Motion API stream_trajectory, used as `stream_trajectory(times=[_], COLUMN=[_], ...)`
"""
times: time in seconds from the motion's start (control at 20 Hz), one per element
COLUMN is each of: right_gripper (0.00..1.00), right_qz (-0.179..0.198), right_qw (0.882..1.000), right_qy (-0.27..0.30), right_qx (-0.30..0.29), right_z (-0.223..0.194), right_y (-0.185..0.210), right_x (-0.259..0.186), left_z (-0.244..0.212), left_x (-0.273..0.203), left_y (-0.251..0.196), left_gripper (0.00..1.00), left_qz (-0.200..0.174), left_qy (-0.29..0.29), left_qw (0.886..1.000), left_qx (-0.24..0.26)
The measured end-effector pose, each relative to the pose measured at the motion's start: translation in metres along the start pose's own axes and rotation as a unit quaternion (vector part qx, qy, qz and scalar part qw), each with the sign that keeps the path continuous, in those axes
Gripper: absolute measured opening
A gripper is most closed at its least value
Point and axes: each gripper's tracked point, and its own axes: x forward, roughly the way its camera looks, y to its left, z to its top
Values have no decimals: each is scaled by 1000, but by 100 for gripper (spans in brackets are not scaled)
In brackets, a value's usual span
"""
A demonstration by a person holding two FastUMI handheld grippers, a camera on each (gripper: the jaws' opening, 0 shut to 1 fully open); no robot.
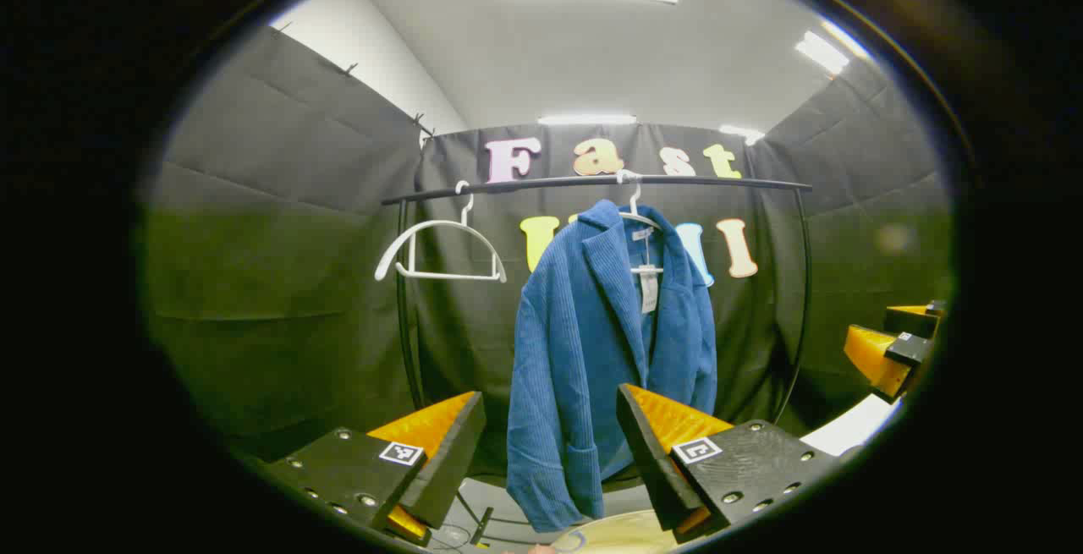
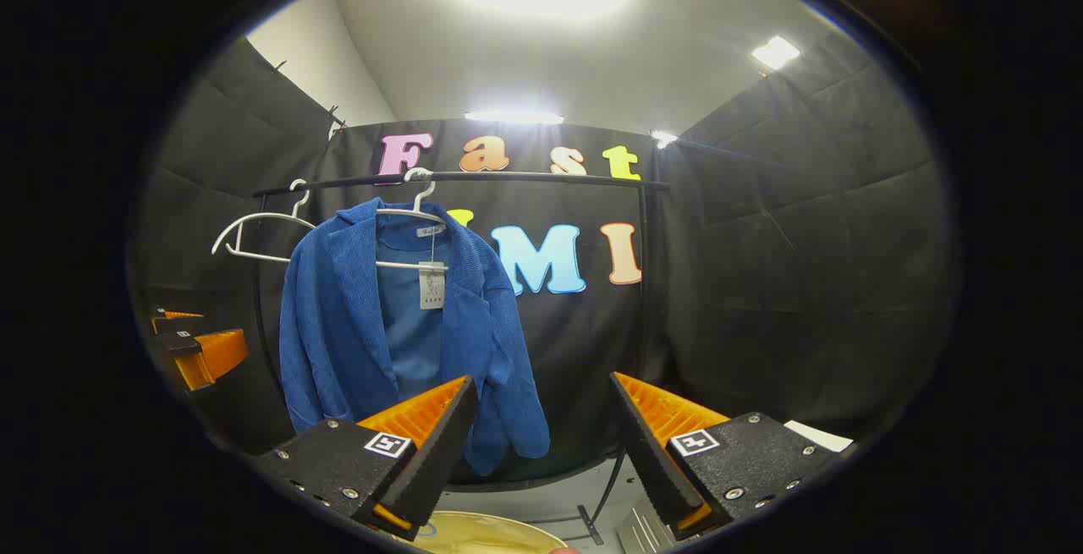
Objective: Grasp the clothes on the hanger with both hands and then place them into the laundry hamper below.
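Hanging from the black rail (image 1: 592, 183), the blue jacket (image 1: 601, 351) sits on a white hanger beside an empty hanger (image 1: 440, 245); the left tongs (image 1: 550, 444) gape wide, holding nothing. In the right gripper view, the right tongs (image 2: 541, 436) also gape empty below the jacket (image 2: 398, 342), the pale hamper rim (image 2: 482, 533) beneath.
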Motion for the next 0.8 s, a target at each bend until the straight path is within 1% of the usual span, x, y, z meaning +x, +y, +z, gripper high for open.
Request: stream_trajectory(times=[0.05,0.1,0.35,0.45,0.8], right_gripper=[95,95,96,96,95], right_qz=[2,4,4,2,-6], right_qw=[1000,1000,1000,1000,1000], right_qy=[0,1,-1,1,5], right_qx=[3,5,2,3,8], right_z=[0,-1,-1,-3,-5], right_y=[1,1,-2,-3,-3], right_x=[-1,-1,-3,-5,-11], left_z=[0,1,4,3,3], left_x=[0,0,-6,-8,-14], left_y=[0,0,-4,-4,-6], left_gripper=[96,90,90,96,96], left_qz=[0,0,0,1,-5], left_qy=[-1,-1,-8,-9,-8], left_qw=[1000,1000,1000,1000,1000], left_qx=[1,2,3,4,4])
